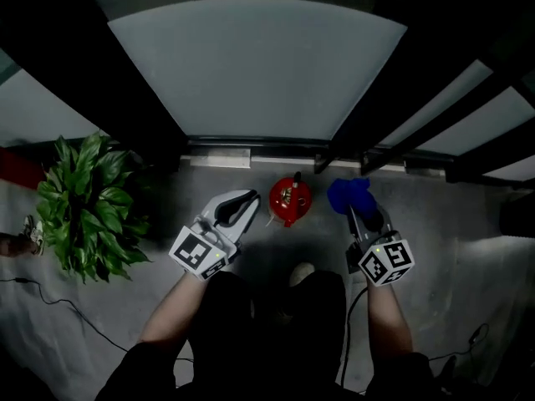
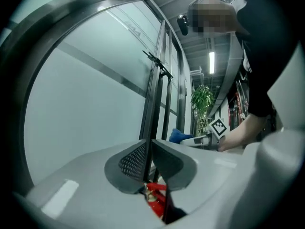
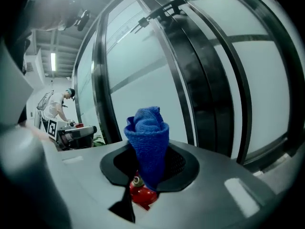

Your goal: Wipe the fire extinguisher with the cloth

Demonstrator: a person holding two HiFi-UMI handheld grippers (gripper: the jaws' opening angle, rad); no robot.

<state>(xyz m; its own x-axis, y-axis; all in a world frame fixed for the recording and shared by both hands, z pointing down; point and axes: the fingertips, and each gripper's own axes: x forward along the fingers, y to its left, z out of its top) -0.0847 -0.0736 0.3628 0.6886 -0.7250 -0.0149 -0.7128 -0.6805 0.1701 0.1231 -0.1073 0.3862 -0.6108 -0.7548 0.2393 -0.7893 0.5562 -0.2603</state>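
Fire extinguisher (image 1: 290,200) stands on the grey floor close to its far edge, just short of the dark sill under the big glass panes. From the head view you look straight down on its red top and black valve. It is upright, long axis vertical, head pointing up at the person. The left gripper (image 1: 248,197) hovers just beside it on one side, and the right gripper (image 1: 359,215) is near it on the other with a blue cloth (image 1: 349,194) bunched at its tip. A potted plant (image 1: 84,207) sits well off towards the floor's left edge.

In the left gripper view, the left gripper (image 2: 148,162) has its jaws drawn almost together with only a thin slit between them, and nothing is in it. The extinguisher's red head (image 2: 155,197) shows just below the pads, apart from them.

In the right gripper view, the right gripper (image 3: 150,168) is clamped on the cloth (image 3: 148,137), which stands up past the pads in a soft roll. The extinguisher (image 3: 140,192) peeks out beneath it, and I can't tell whether they touch.

I'd judge the red body heavy, rigid and smooth enough to slip. The empty tool would steady it best at the neck, by the valve and handle, while the limp cloth folds round the shell.
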